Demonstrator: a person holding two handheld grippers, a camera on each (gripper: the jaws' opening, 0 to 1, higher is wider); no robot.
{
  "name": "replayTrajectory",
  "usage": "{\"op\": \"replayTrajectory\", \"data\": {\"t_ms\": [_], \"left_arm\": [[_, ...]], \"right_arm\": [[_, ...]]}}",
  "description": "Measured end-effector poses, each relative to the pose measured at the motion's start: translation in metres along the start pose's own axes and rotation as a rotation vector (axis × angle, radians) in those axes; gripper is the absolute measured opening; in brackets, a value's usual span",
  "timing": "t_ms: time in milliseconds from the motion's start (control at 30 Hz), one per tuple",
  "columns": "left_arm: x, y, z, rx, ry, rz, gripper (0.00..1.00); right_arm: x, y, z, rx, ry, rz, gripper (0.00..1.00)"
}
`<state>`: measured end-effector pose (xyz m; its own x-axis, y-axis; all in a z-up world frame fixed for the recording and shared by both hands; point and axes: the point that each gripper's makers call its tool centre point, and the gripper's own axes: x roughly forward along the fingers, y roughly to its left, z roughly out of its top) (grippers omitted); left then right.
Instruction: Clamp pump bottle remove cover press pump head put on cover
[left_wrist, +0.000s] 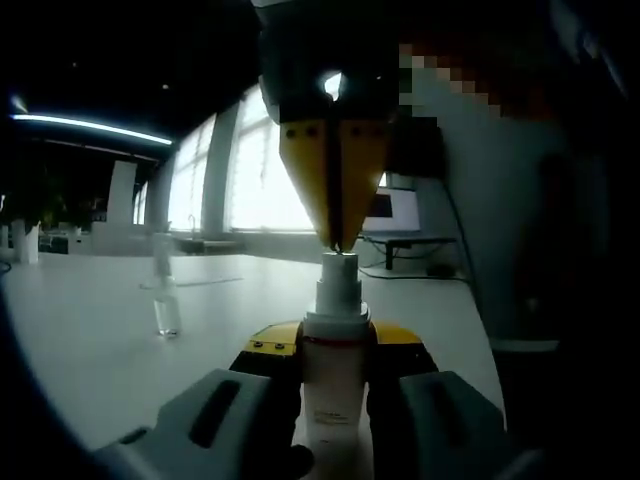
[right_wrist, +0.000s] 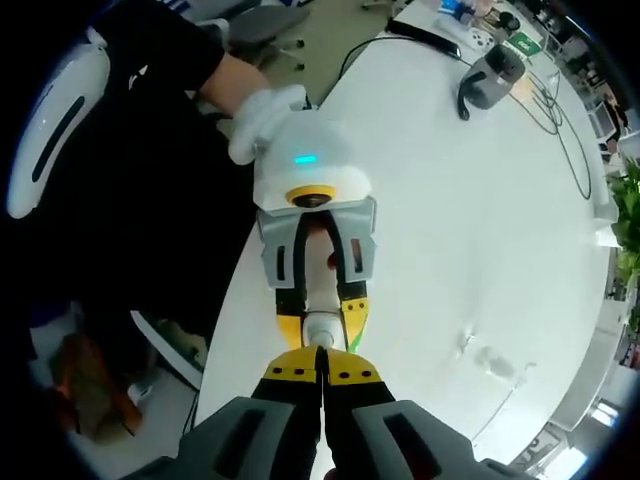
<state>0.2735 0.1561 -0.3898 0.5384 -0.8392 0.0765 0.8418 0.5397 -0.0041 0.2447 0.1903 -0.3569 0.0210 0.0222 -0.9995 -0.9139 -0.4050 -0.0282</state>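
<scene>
The white pump bottle (left_wrist: 332, 400) stands upright, and my left gripper (left_wrist: 335, 345) is shut on its body just below the collar. Its pump head (left_wrist: 338, 285) is bare. From above, my right gripper (left_wrist: 338, 245) points down with its yellow fingers shut, their tips touching the top of the pump head. The right gripper view looks straight down: my right gripper (right_wrist: 322, 368) is shut over the pump head (right_wrist: 318, 330), and the left gripper (right_wrist: 322, 318) holds the bottle beneath. The clear cover (left_wrist: 165, 300) stands by itself on the table, off to the side (right_wrist: 495, 360).
The white table (left_wrist: 80, 340) has its edge (right_wrist: 235, 280) close beside the bottle. A gloved hand (right_wrist: 265, 115) holds the left gripper. A grey device (right_wrist: 490, 80) and cables (right_wrist: 560, 120) lie at the far end. A monitor (left_wrist: 395, 210) stands by the windows.
</scene>
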Motion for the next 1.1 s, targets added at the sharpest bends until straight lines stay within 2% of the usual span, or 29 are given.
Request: {"op": "replayTrajectory", "data": {"t_ms": [667, 1100], "left_arm": [[-0.0001, -0.001, 0.0006, 0.0, 0.0, 0.0, 0.15], [0.0, -0.0014, 0.0005, 0.001, 0.0, -0.001, 0.15]], "right_arm": [[0.0009, 0.0001, -0.0015, 0.026, -0.006, 0.003, 0.0], [0.006, 0.0011, -0.0008, 0.003, -0.001, 0.01, 0.0]]}}
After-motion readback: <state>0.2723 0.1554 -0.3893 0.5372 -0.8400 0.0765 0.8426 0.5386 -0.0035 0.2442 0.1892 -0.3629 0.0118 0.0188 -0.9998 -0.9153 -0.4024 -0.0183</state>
